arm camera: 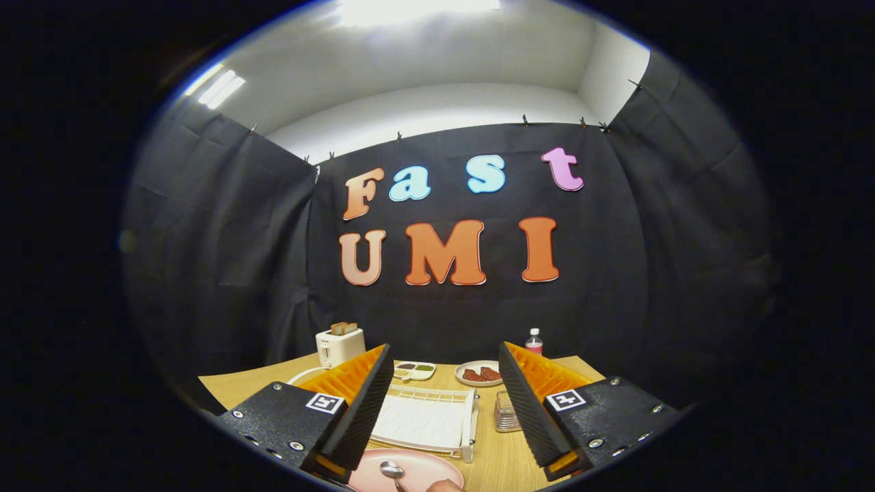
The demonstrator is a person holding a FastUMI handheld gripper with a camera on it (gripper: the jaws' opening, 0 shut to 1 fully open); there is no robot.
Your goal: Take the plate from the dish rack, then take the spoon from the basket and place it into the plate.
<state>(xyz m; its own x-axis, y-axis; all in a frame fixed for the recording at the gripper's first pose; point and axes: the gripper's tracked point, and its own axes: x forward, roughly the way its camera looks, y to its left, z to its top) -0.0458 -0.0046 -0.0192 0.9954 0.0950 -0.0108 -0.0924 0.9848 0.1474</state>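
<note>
So I've got the fingers (pixel 446 410) spread wide with nothing in them, pulled back and looking across the counter (pixel 499 458). Makes sense, I reckon: the spoon (pixel 393 473) already lies in the pink plate (pixel 424 471) at the counter's near edge, small and shiny, bowl up. Empty white dish rack (pixel 427 420) sits just beyond, wire basket (pixel 507 413) beside it.

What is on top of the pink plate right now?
A spoon lies on the pink plate, its bowl near the plate's middle, between the open gripper fingers. The handle runs toward the camera and out of view, so its end cannot be seen.
</note>
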